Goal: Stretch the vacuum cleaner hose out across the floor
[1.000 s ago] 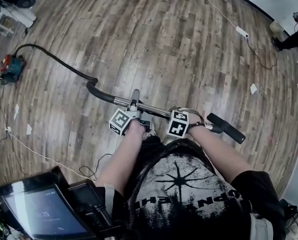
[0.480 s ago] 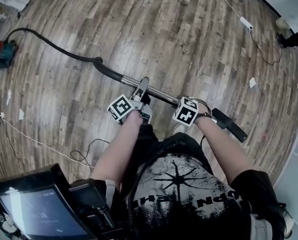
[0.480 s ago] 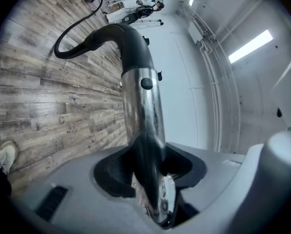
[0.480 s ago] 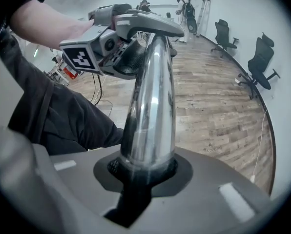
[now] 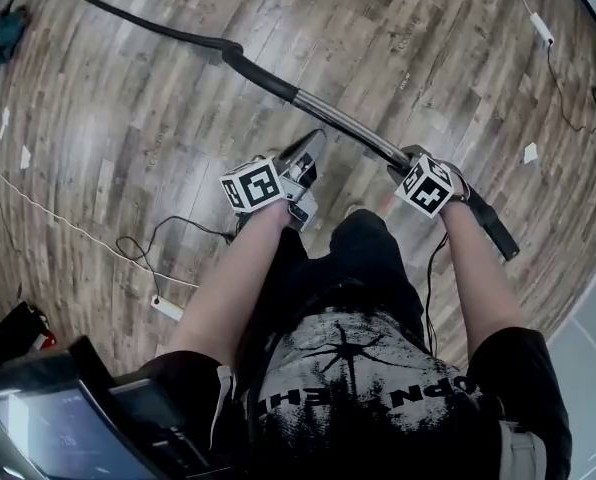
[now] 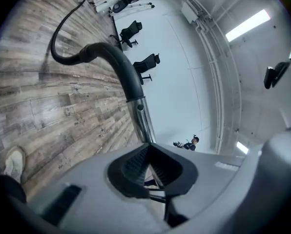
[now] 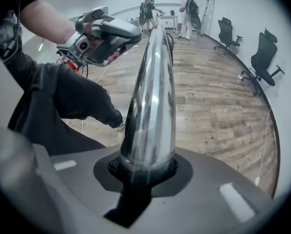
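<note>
The black vacuum hose (image 5: pixel 128 18) runs from the top left of the head view to a curved black handle (image 5: pixel 246 63), then a chrome tube (image 5: pixel 348 128) that slants down to a black end piece (image 5: pixel 493 230). My right gripper (image 5: pixel 406 158) is shut on the chrome tube (image 7: pixel 150 96), which rises straight out of its jaws (image 7: pixel 145 167). My left gripper (image 5: pixel 311 148) hangs just below the tube, apart from it. Its jaws (image 6: pixel 148 152) have just been closing and stand shut with nothing between them. The tube (image 6: pixel 141 116) and handle (image 6: pixel 111 57) lie beyond them.
A thin white cable (image 5: pixel 68 228) with a small power strip (image 5: pixel 166 308) lies on the wooden floor at the left. Another power strip (image 5: pixel 541 28) lies at the top right. Office chairs (image 7: pixel 262 52) and people (image 7: pixel 148 9) stand along the far wall.
My left gripper has let go of the chrome tube, opened, and closed again beside it. Both hands have sunk, and the tube now slants more steeply across the floor.
</note>
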`<control>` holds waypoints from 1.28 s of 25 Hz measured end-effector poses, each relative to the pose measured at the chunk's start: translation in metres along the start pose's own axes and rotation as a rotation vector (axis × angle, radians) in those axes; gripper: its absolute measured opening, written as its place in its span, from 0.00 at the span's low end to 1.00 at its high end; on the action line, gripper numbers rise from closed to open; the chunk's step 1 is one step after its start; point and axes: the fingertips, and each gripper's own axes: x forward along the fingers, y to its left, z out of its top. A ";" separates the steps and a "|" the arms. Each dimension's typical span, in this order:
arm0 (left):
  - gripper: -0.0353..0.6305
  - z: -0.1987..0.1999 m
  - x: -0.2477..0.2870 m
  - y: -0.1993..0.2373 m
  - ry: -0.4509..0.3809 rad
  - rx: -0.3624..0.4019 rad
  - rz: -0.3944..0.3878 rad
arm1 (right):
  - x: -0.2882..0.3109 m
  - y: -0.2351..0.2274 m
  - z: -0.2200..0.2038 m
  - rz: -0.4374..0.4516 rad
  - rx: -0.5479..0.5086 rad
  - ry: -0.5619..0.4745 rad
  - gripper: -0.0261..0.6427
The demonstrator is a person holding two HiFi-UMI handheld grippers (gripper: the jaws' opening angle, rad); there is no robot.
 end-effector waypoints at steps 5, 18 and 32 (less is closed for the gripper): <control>0.05 -0.015 0.029 0.054 0.125 0.288 -0.017 | 0.073 -0.036 -0.057 -0.086 0.003 -0.014 0.16; 0.05 -0.101 0.114 0.194 0.533 1.066 -0.126 | 0.330 -0.109 -0.247 -0.225 0.053 0.030 0.13; 0.05 -0.135 0.087 0.202 0.379 0.949 0.013 | 0.455 -0.121 -0.318 -0.142 0.064 0.039 0.12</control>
